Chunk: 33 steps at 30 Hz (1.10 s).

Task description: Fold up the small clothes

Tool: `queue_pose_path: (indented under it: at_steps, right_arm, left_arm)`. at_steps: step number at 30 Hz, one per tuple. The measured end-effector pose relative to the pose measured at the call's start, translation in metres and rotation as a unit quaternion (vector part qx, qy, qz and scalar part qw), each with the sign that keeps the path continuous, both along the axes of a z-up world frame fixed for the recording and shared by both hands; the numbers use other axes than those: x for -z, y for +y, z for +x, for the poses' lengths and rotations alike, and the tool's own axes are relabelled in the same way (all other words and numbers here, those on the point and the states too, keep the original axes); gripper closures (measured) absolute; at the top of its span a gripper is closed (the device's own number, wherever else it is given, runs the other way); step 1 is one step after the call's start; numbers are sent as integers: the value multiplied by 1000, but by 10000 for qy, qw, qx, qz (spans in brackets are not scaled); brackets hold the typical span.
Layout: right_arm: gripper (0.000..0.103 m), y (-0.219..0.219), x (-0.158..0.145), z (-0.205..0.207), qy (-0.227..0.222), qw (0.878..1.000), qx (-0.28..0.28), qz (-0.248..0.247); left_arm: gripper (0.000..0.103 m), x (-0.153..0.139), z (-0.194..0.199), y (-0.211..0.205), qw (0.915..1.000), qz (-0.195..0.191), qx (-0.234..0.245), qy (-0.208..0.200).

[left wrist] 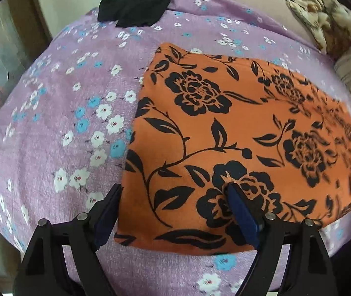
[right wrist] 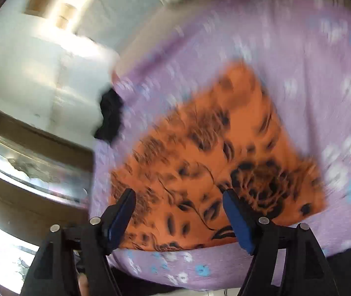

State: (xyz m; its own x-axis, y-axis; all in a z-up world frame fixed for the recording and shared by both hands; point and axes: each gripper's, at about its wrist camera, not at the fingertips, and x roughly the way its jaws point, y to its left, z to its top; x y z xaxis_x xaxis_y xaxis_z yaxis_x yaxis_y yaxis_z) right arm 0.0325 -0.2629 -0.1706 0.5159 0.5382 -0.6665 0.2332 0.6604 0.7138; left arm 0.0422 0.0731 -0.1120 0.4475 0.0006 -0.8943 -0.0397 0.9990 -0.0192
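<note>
An orange cloth with black flowers (left wrist: 237, 133) is lying flat as a folded rectangle on a purple flowered bedsheet (left wrist: 59, 113). In the left wrist view it is filling the field from the centre out toward 3 o'clock, with its near edge running along 6 o'clock.

The left gripper (left wrist: 173, 194) is hovering over the cloth's near left corner with its jaws spread wide and nothing between them. Its left finger (left wrist: 107, 212) is sitting just outside the cloth's left edge, over the sheet, while its right finger (left wrist: 242, 212) is standing over the printed fabric; whether that tip is touching the cloth cannot be told.

The right wrist view is blurring heavily. There the right gripper (right wrist: 177, 197) is also gaping, released, holding nothing, and the orange cloth (right wrist: 212, 153) is spreading from between its fingers out toward 1 o'clock. Both fingertips are lying over the cloth's near edge.

A crumpled black garment (left wrist: 136, 3) is resting at 12 o'clock on the sheet's far edge, well apart from the orange cloth.
</note>
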Motion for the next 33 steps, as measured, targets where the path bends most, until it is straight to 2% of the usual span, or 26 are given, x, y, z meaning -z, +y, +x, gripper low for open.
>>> queue_pose_path:
  at_steps: [1, 2, 5, 7, 9, 10, 11, 12, 13, 15, 17, 19, 21, 23, 25, 29, 31, 33]
  right_arm:
    - [30, -6, 11, -3, 62, 9991, 262, 339]
    - [30, -11, 5, -10, -48, 9983, 385, 424]
    - [29, -10, -28, -19, -526, 9983, 241, 113]
    - [20, -9, -27, -14, -615, 9979, 100, 153]
    - [18, -11, -2, -8, -170, 9996, 135, 169]
    - [20, -9, 8, 0, -96, 9993, 175, 320]
    - [20, -13, 1, -5, -182, 9982, 363, 432]
    - [18, -11, -16, -8, -224, 9986, 336, 356]
    - [18, -7, -27, -8, -360, 9988, 262, 196]
    - [18, 7, -53, -3, -824, 9966, -4, -27]
    - [18, 14, -56, 2, -946, 9950, -252, 217]
    - [16, 18, -39, 11, -778, 9962, -311, 255]
    - [18, 18, -6, 18, -76, 9994, -348, 9]
    - [19, 12, -14, 9, -349, 9992, -165, 119]
    - [19, 15, -30, 5, -516, 9983, -263, 75]
    - [19, 24, -37, 7, -586, 9974, -421, -61]
    - [19, 25, -28, 4, -426, 9982, -412, 11]
    - [19, 28, -18, 2, -369, 9984, -419, 66]
  left_arm:
    - [18, -6, -2, 2, 10000, -30, -3, -69]
    - [18, -14, -5, 4, 9998, -28, 4, -195]
    - [18, -29, -11, 9, 9986, -89, -28, -519]
    - [18, -15, -6, 6, 9995, -30, -33, -305]
    - [16, 12, 2, 4, 9998, -21, -27, 194]
    - [14, 14, 0, 6, 9999, -37, -85, 122]
    - [14, 8, -3, 9, 9998, -125, -177, 38]
    - [14, 3, -5, 11, 9996, -191, -200, 8]
    - [14, -6, -9, 12, 9994, -223, -188, -186]
    - [14, -14, -12, 13, 9989, -9, -186, -439]
    - [14, -9, -11, 18, 9988, 130, -337, -330]
    - [14, 12, -6, 26, 9989, -1, -444, 164]
    - [14, 9, -8, 40, 9963, -476, -707, 142]
    - [14, -4, -12, 46, 9964, -383, -757, -37]
    - [14, -23, -11, 48, 9970, -229, -659, -346]
    - [14, -41, 20, 54, 9968, -246, -599, -468]
    - [14, -35, 49, 52, 9982, -121, -498, -315]
    - [14, -27, 79, 51, 9989, -197, -408, -122]
